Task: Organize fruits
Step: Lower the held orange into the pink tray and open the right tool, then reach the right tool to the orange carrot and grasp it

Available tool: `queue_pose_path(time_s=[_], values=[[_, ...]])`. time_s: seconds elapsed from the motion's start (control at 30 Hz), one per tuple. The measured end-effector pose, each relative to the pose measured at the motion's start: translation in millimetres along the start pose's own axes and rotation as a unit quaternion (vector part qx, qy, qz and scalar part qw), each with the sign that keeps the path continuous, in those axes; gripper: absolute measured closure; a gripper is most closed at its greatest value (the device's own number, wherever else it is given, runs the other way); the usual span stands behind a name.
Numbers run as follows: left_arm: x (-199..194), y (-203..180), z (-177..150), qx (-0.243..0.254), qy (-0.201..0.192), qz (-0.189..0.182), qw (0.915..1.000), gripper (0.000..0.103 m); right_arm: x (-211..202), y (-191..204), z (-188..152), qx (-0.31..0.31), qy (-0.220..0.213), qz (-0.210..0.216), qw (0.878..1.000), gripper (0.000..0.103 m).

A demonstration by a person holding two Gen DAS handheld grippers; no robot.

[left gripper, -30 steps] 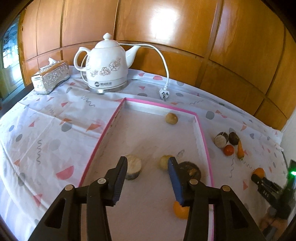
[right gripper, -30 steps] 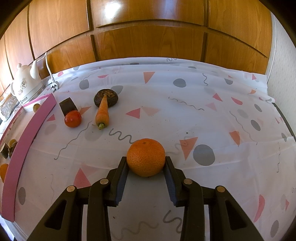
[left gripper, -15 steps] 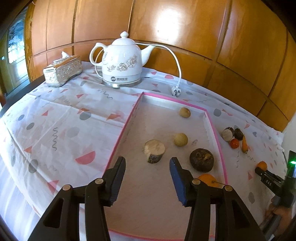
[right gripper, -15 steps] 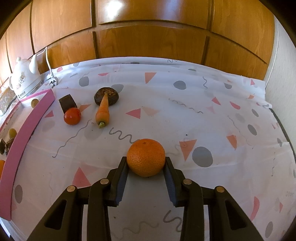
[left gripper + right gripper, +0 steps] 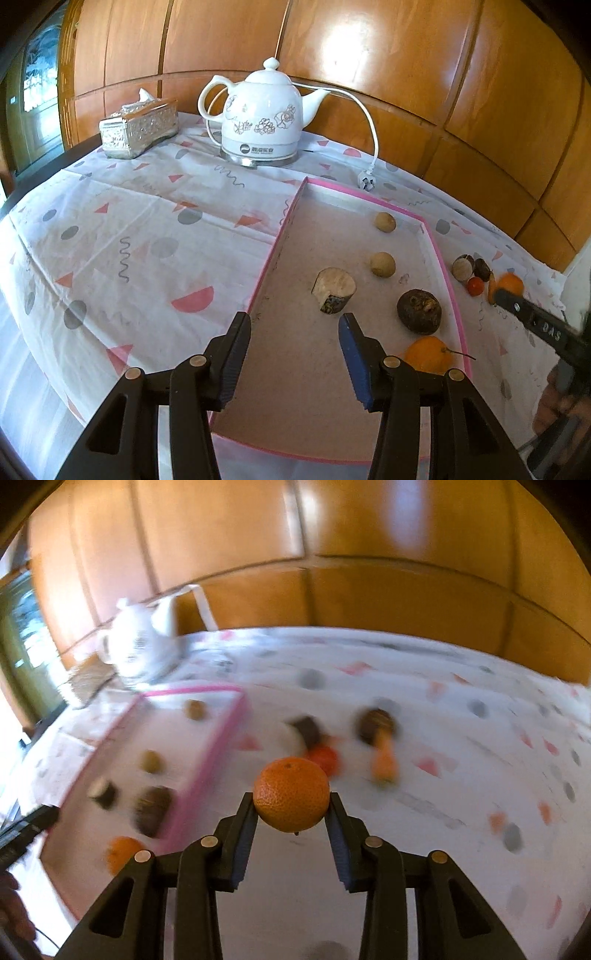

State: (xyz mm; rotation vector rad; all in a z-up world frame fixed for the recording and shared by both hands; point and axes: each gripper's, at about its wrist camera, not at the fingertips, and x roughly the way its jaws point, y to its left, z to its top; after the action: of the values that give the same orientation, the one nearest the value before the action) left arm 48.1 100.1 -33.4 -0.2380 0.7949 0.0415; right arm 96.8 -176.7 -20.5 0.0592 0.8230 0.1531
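Observation:
My right gripper (image 5: 291,808) is shut on an orange tangerine (image 5: 291,793) and holds it above the cloth, right of the pink-rimmed tray (image 5: 218,746). It also shows at the right edge of the left wrist view (image 5: 509,284). My left gripper (image 5: 295,332) is open and empty above the tray's near half (image 5: 266,273). In the tray lie two round tan fruits (image 5: 383,264), a cut pale chunk (image 5: 334,290), a dark round fruit (image 5: 419,311) and an orange fruit (image 5: 426,354). Outside, on the cloth, lie a carrot (image 5: 384,760), a tomato (image 5: 325,758) and dark pieces (image 5: 376,722).
A white electric kettle (image 5: 264,118) with its cord and plug (image 5: 365,181) stands behind the tray. A silver tissue box (image 5: 138,127) sits at the back left. Wooden wall panels close the far side. The table edge drops off at the left.
My right gripper has lifted the tangerine off the cloth and swung left toward the tray; its view is blurred. My left gripper has drawn back and up from the tray.

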Motion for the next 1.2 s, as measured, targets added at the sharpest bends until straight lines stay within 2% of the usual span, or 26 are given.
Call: queue_pose_path(time_s=[0.2, 0.33, 0.43, 0.6, 0.87, 1.0, 1.2], values=[[-0.4, 1.1, -1.4, -0.002, 0.000, -0.003, 1.0000, 0.053, 18.3, 51.0, 19.2, -0.041, 0.004, 0.040, 0.998, 0.066], [-0.7, 1.2, -0.7, -0.001, -0.001, -0.003, 1.0000, 0.053, 38.8, 71.7, 27.6, -0.057, 0.014, 0.038, 0.998, 0.065], [-0.9, 0.1, -0.4, 0.003, -0.002, 0.001, 1.0000, 0.053, 59.5, 81.4, 30.7, -0.065, 0.038, 0.040, 0.996, 0.064], [0.9, 1.9, -0.6, -0.004, 0.004, -0.003, 1.0000, 0.053, 54.3, 83.3, 26.0, -0.060, 0.028, 0.035, 0.997, 0.055], [-1.9, -6.2, -1.0, 0.007, 0.003, -0.004, 1.0000, 0.052, 36.8, 72.1, 18.0, -0.032, 0.014, 0.034, 0.999, 0.055], [-5.1, -11.8, -1.8, 0.013, 0.000, -0.003, 0.9999, 0.049, 25.3, 66.8, 14.2, -0.019, 0.001, 0.030, 0.999, 0.055], [-8.9, -22.0, -2.8, 0.027, -0.005, -0.006, 0.9996, 0.048, 9.2, 60.6, 8.8, -0.020, -0.019, 0.013, 1.000, 0.055]])
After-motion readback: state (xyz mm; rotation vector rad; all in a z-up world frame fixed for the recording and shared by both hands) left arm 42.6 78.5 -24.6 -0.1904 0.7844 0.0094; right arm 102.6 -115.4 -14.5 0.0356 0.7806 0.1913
